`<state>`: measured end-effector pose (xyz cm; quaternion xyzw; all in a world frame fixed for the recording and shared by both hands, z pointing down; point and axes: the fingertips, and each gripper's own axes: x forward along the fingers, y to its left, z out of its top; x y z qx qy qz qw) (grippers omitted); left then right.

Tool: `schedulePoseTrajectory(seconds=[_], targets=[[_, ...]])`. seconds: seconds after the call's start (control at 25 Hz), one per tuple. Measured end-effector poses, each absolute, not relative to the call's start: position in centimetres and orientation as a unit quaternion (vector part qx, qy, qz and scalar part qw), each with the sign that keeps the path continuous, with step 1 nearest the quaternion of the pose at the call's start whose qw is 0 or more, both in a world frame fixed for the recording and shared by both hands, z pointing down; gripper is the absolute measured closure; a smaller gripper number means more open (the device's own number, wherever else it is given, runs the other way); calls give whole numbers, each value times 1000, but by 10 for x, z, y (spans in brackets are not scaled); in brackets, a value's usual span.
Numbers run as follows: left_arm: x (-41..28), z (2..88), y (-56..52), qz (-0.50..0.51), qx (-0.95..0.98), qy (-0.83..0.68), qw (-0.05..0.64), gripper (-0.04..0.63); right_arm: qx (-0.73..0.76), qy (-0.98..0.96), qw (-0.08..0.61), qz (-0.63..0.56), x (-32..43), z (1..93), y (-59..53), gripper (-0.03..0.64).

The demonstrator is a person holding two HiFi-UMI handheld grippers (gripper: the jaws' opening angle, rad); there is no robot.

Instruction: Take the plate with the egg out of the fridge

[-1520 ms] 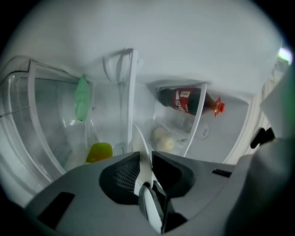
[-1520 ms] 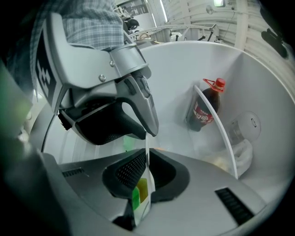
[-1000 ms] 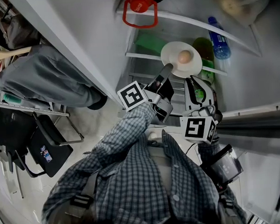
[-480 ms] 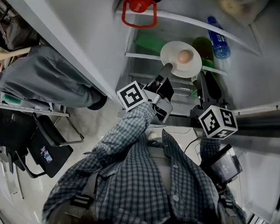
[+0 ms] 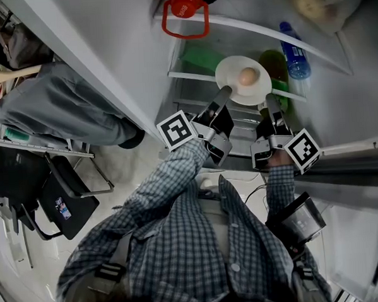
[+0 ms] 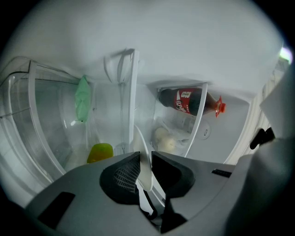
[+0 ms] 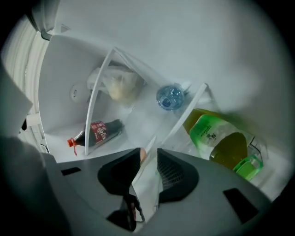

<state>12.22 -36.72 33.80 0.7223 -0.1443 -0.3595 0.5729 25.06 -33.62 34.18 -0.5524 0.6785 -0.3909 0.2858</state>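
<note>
A white plate (image 5: 236, 88) with a brown egg (image 5: 248, 76) on it hovers at the front of the fridge shelf (image 5: 198, 77). My left gripper (image 5: 223, 96) is shut on the plate's near-left rim; in the left gripper view (image 6: 145, 154) the plate (image 6: 145, 174) stands edge-on between the jaws. My right gripper (image 5: 267, 104) holds the near-right rim. In the right gripper view (image 7: 148, 154) the jaws are shut on the plate (image 7: 146, 180), and the egg (image 7: 142, 154) peeks over the left jaw.
A green bottle (image 5: 277, 65) and a blue-capped water bottle (image 5: 294, 50) lie just behind the plate. A cola bottle (image 7: 99, 131) and a bagged food item (image 7: 120, 87) sit deeper in. A red handle (image 5: 187, 16) hangs above the shelf. The fridge wall (image 5: 108, 50) is to the left.
My right gripper has swung up from below and closed in on the plate's near-right rim. The left gripper and the plate have barely moved.
</note>
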Motion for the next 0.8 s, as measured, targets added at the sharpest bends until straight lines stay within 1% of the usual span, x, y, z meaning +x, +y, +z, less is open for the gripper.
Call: schedulePoseTrajectory(seconds=[0.52, 0.72, 0.8], targets=[[120, 340, -368, -361, 724, -153, 567, 511, -492, 685, 322, -431, 242, 346, -345, 520], [120, 338, -367, -361, 729, -160, 560, 512, -485, 693, 317, -429, 236, 341, -344, 523], [120, 338, -365, -357, 733, -165, 554, 512, -485, 694, 314, -429, 236, 342, -342, 535]])
